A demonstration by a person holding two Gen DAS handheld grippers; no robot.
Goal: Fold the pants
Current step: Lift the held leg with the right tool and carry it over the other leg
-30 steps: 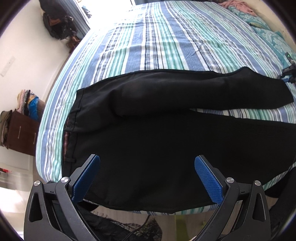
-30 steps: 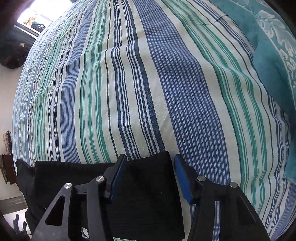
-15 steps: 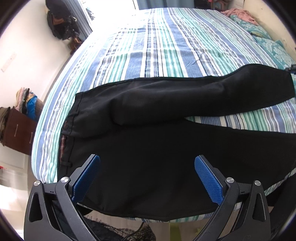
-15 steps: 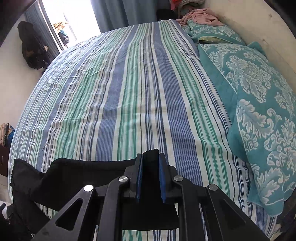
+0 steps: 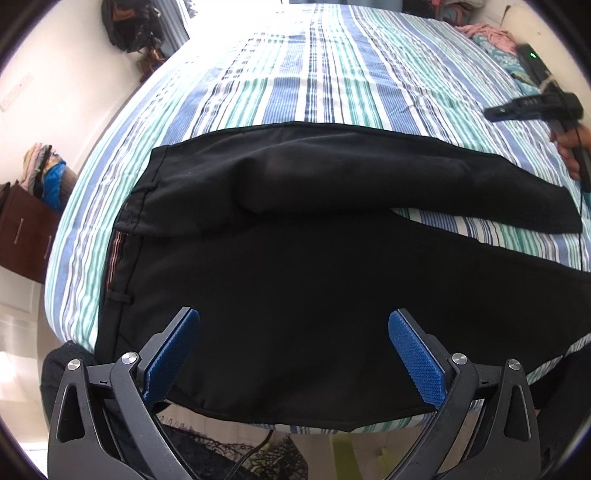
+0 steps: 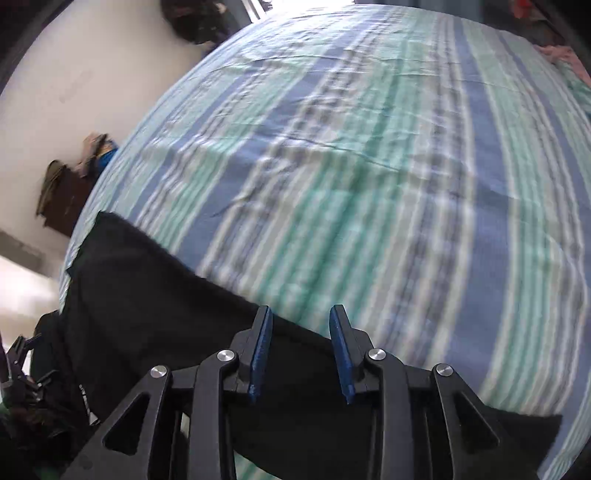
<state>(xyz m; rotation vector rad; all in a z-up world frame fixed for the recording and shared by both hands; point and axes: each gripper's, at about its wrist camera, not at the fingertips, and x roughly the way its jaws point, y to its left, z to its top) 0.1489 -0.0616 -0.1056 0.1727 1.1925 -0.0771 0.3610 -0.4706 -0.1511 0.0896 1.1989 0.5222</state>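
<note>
Black pants lie flat on the striped bed, waistband to the left, legs running right. The far leg lies at an angle over the sheet, its cuff at the right. My left gripper is open and empty, hovering over the near leg close to the bed's front edge. My right gripper is open, above the far leg, holding nothing. It also shows in the left wrist view, lifted off the bed to the right of the cuff.
A teal patterned pillow and pink cloth lie at the bed's far right. A brown dresser with stacked clothes stands at the left wall. Dark bags hang near the window. The floor lies below the front edge.
My right gripper was shut on the far leg's cuff half a second ago; it has opened, let the cuff go and lifted away. The far leg now rests on the bed. My left gripper stayed open.
</note>
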